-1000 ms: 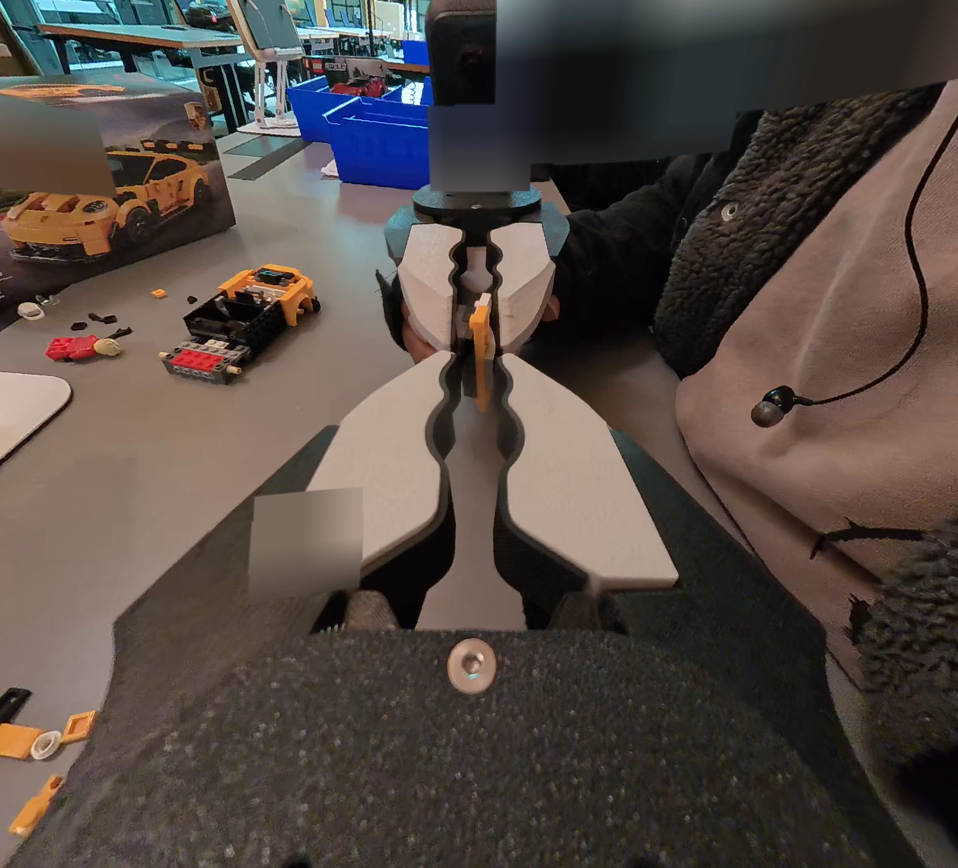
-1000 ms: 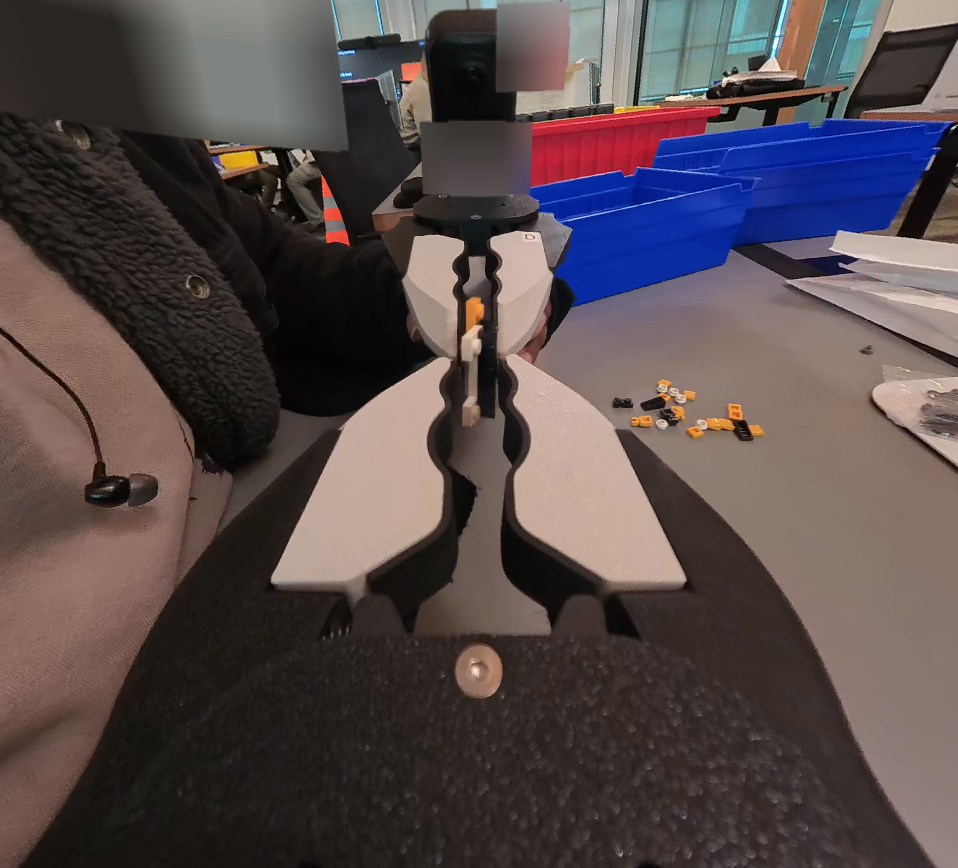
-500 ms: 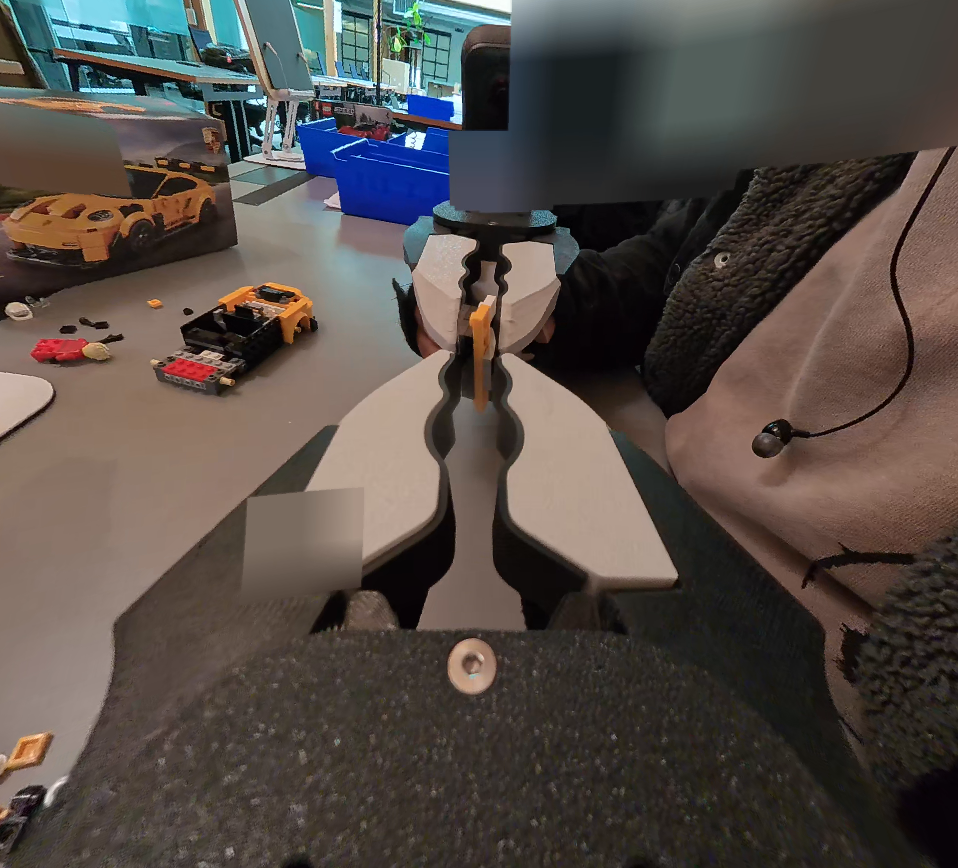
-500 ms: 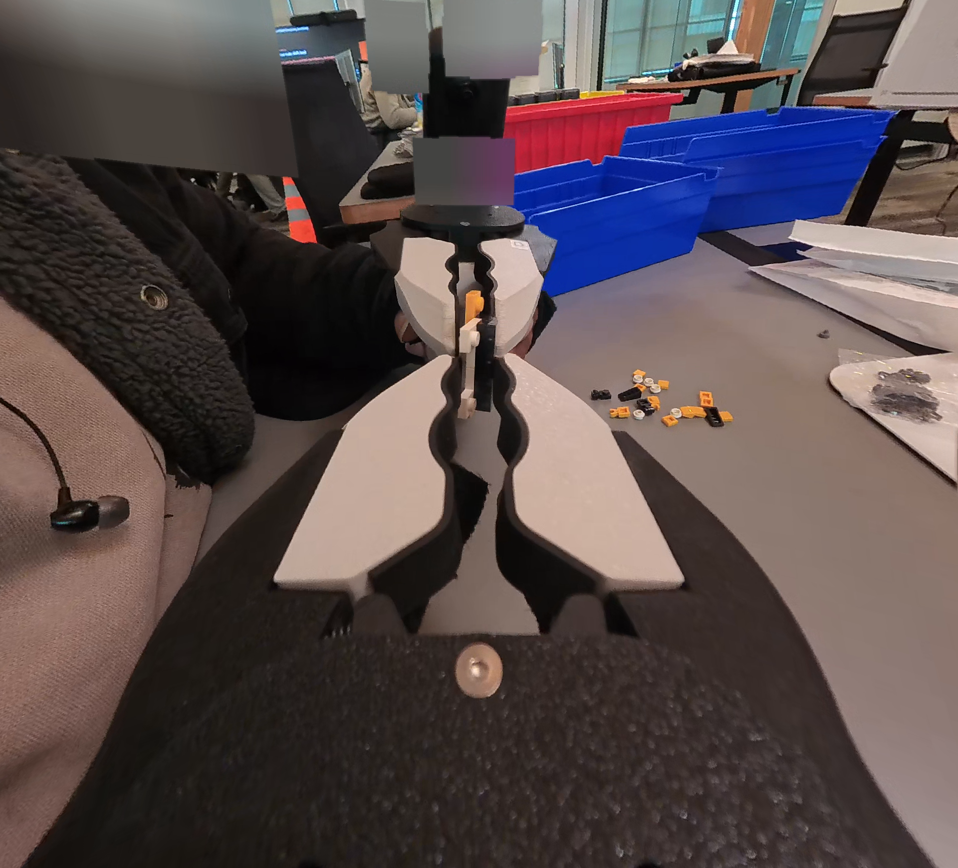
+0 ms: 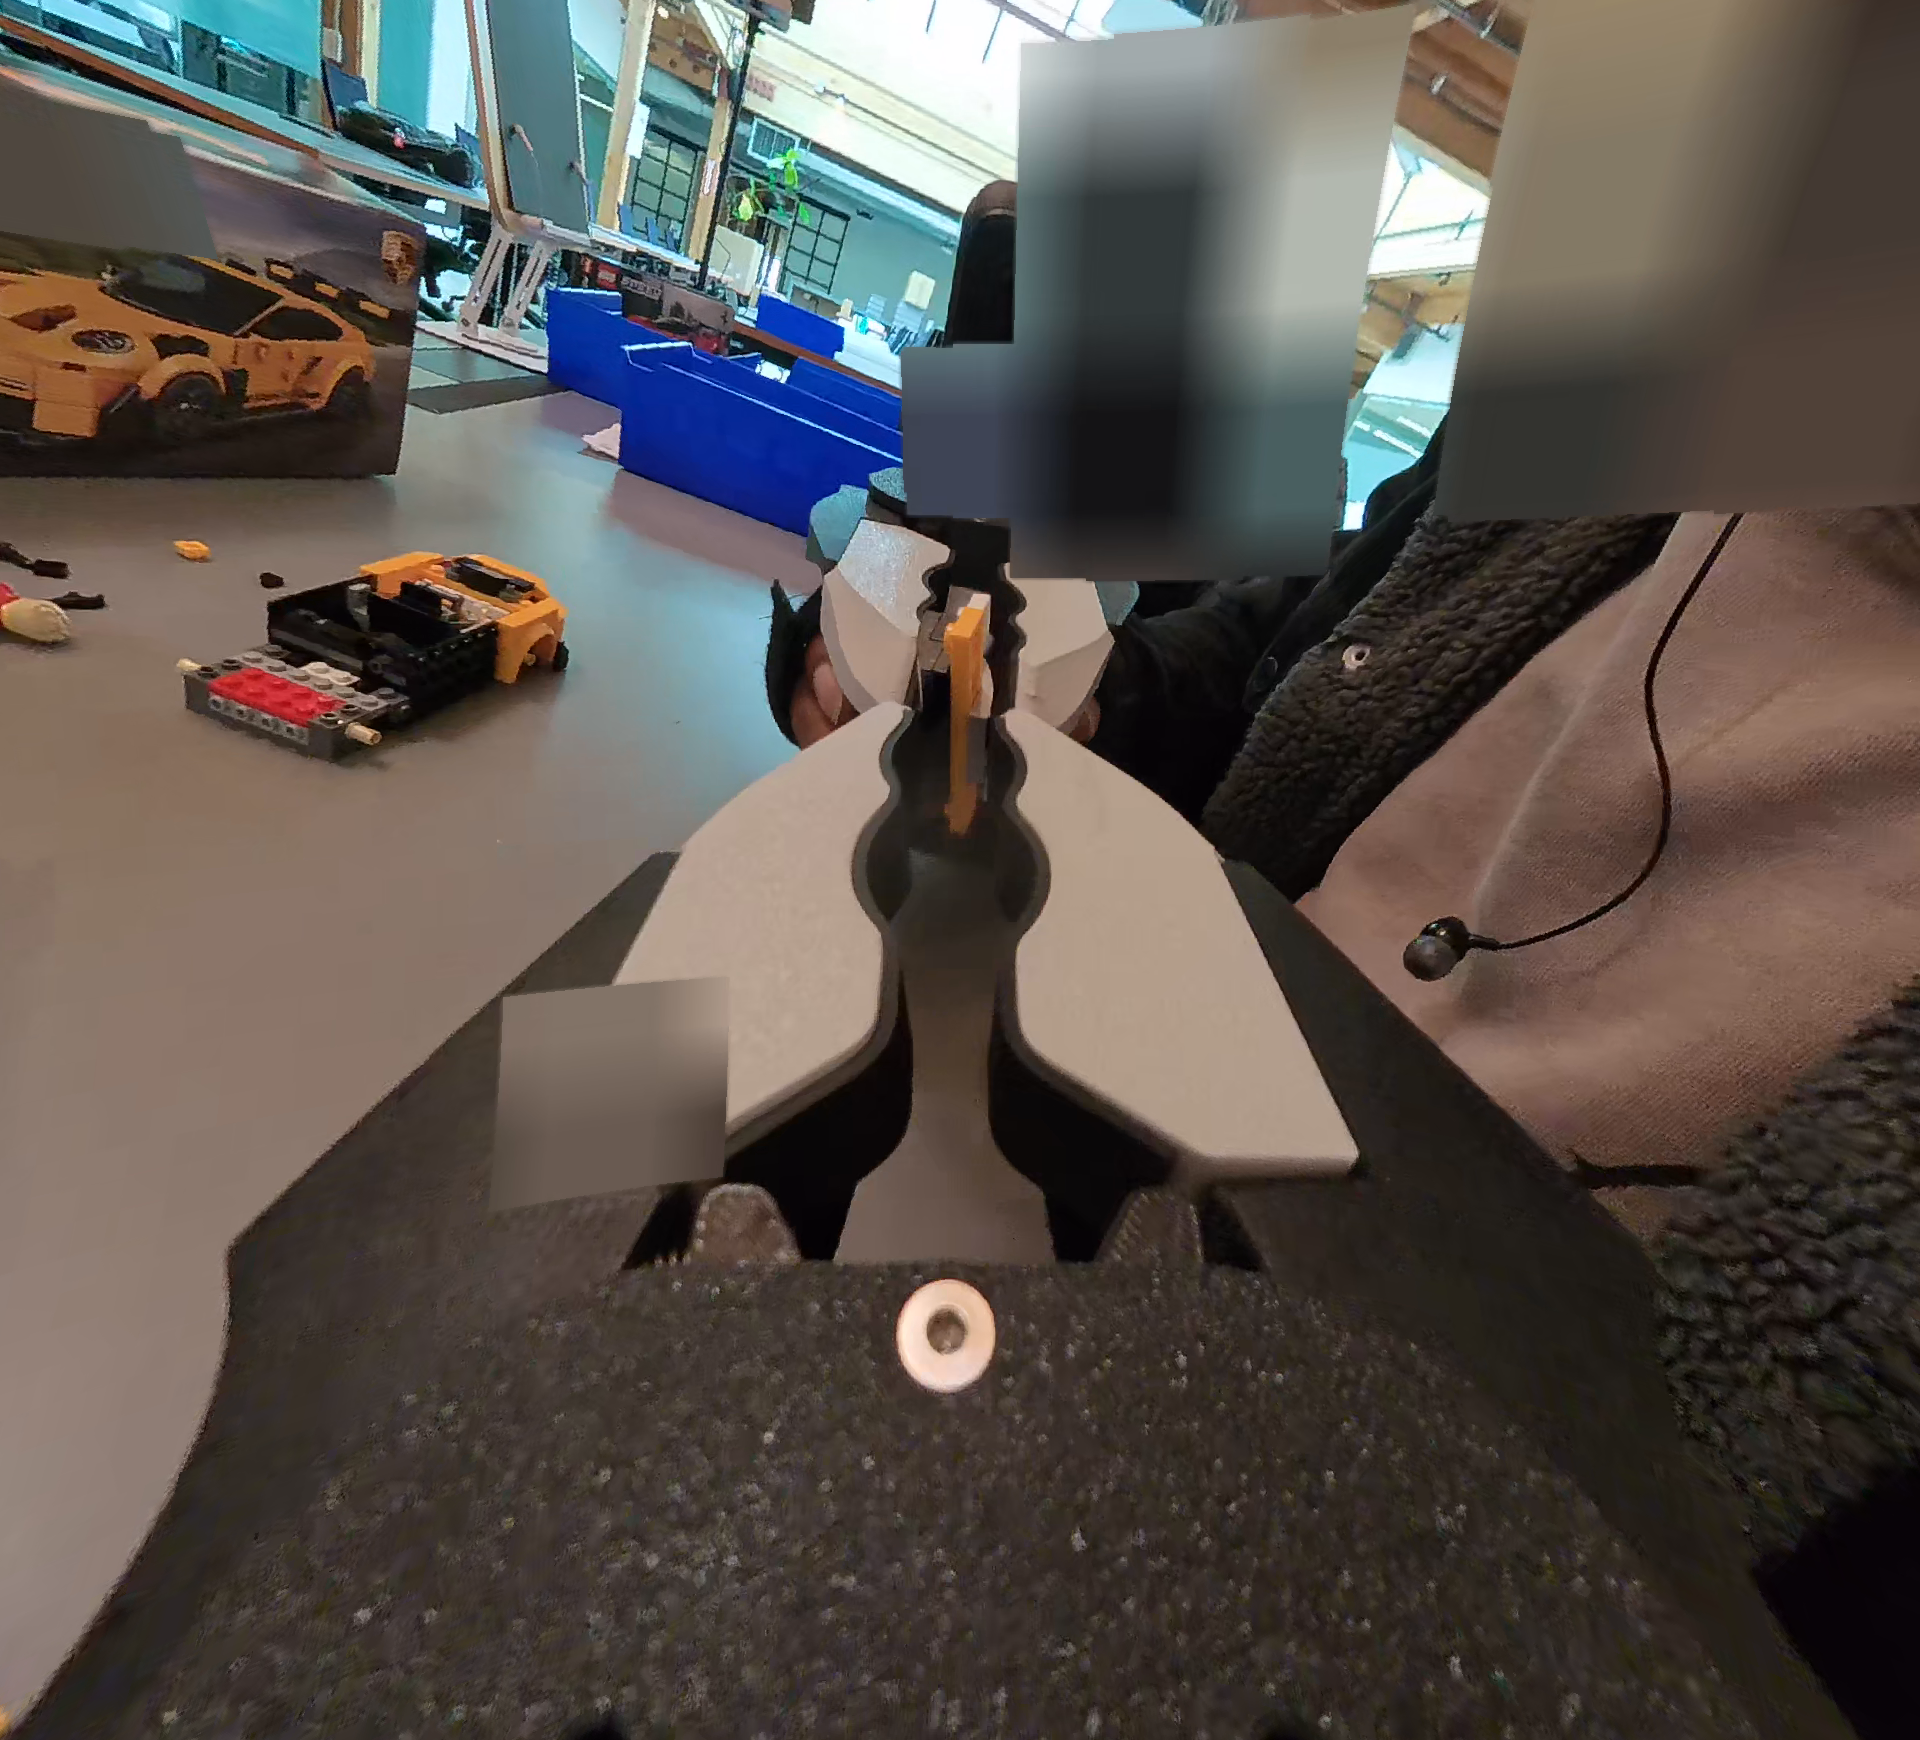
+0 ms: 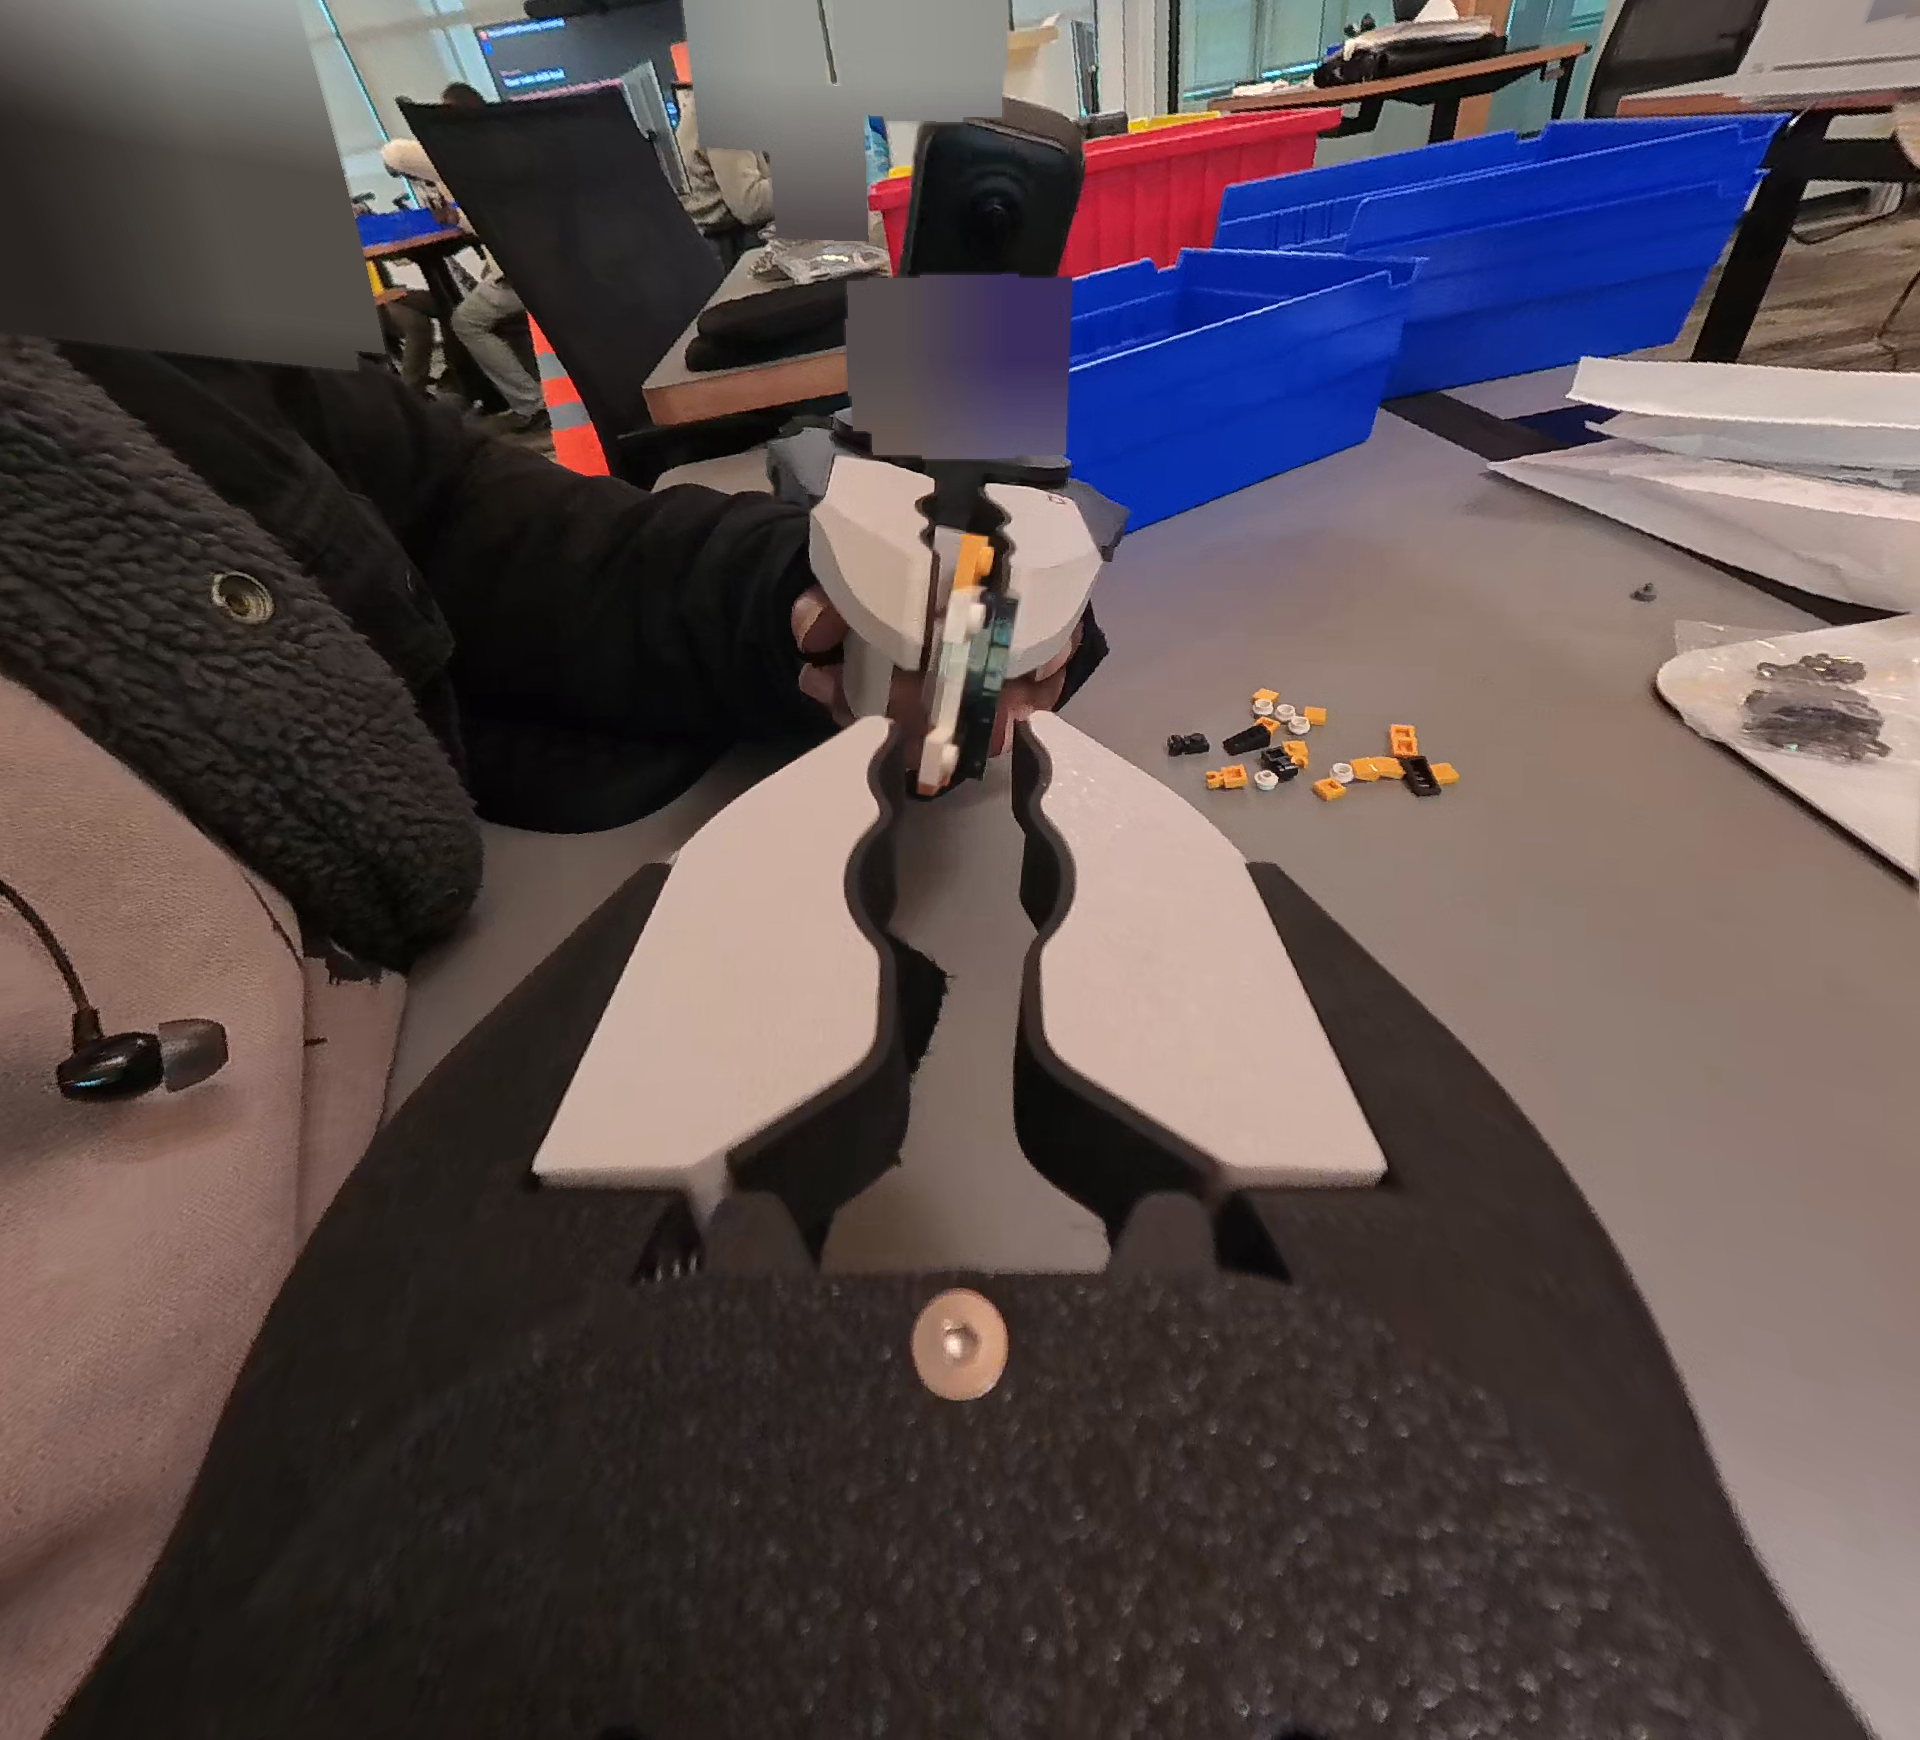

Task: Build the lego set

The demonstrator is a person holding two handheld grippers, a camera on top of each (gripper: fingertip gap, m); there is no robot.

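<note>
Claws facing tip to tip above the grey worktop (image 5: 312,911), both engaged with one small sub-assembly (image 5: 964,714) of orange, white and dark plates, held on edge between them. The left claw (image 5: 951,791) is narrowed almost fully onto the orange edge nearest it; the right claw (image 6: 951,755) stands a little wider, and the piece sits at its tips, tilted, though whether both fingers press it cannot be told. The partly built car chassis (image 5: 374,651), black with orange arches and a red plate, lies on the worktop well apart, near the set's box (image 5: 208,340); loose orange, black and white pieces (image 6: 1320,745) lie scattered just beyond the right claw. The step in hand appears to be a transfer or squeeze of the sub-assembly between the two claws. It is best done by keeping the plates square to both sets of fingers, pressing straight along their common axis, and releasing one claw only once the other grips firmly, since a thin piece held on edge may twist out.
</note>
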